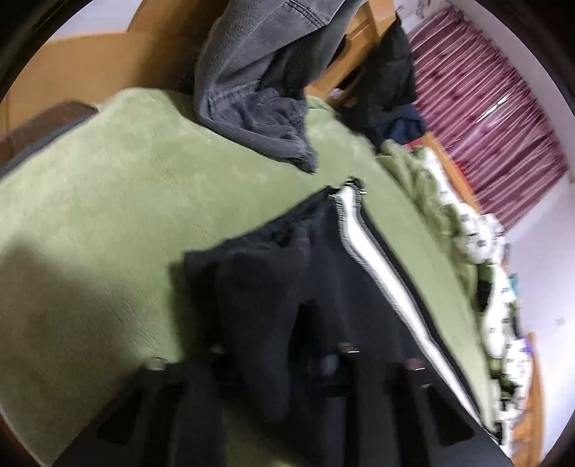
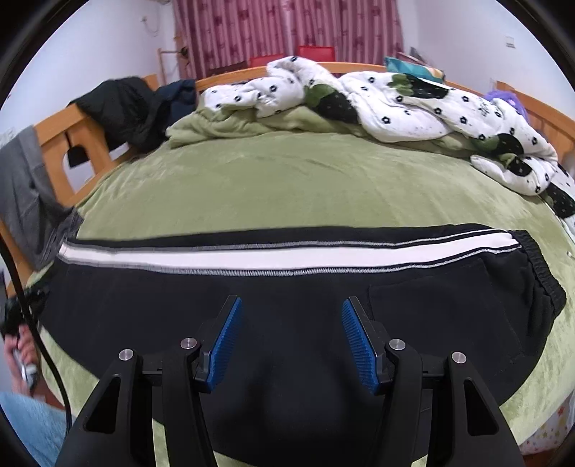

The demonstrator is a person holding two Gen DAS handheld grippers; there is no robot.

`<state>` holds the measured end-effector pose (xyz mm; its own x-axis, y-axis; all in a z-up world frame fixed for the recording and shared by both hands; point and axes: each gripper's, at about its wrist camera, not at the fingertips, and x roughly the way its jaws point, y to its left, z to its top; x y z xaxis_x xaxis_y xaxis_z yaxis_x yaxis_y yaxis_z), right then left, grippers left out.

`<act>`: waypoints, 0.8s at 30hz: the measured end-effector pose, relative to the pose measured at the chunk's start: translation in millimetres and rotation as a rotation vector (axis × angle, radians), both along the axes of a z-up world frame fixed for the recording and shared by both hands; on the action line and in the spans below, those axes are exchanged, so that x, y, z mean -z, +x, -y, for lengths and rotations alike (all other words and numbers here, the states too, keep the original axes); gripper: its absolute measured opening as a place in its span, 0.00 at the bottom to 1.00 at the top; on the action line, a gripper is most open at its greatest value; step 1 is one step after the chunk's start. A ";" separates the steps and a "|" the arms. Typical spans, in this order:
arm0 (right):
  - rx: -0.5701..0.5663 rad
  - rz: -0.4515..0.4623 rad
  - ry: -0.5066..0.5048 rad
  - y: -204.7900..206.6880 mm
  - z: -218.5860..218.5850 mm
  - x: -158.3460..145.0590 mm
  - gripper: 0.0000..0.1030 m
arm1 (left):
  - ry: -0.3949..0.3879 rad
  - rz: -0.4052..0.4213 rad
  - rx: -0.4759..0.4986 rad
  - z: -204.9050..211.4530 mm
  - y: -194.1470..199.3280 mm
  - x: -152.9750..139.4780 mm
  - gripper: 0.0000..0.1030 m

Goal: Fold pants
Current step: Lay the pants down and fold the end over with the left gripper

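Note:
Black track pants with a white side stripe lie flat across the green bed, waistband at the right. My right gripper hovers over the middle of the pants, open and empty, its blue pads wide apart. In the blurred left wrist view the same pants run up from my left gripper. Dark cloth covers the space between its fingers, so its state is unclear.
Grey jeans hang over the bed's wooden rail and also show at the left in the right wrist view. A white dotted quilt and dark clothes lie at the far side. Striped curtains hang behind.

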<state>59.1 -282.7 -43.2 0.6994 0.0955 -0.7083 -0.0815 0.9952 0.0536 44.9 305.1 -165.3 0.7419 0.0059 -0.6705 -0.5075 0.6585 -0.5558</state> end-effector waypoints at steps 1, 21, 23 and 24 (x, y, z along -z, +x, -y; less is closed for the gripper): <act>-0.012 -0.001 -0.005 -1.8 0.1 1.8 0.56 | 0.019 -0.012 0.003 2.0 2.1 -3.0 0.14; 0.053 0.188 0.070 1.2 119.9 -12.4 0.54 | 0.786 0.033 0.565 341.3 54.1 -179.8 0.09; 0.077 0.202 0.097 -8.2 133.4 -10.9 0.54 | 0.728 0.032 0.655 386.4 45.8 -164.2 0.09; 0.080 0.195 0.102 -12.6 139.1 -7.6 0.54 | 0.705 0.028 0.692 403.9 41.1 -154.2 0.09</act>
<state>46.5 -421.8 -35.6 0.8303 0.0984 -0.5485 -0.0214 0.9892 0.1451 86.0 -98.8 -11.2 0.7477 -0.0440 -0.6626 0.1216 0.9900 0.0715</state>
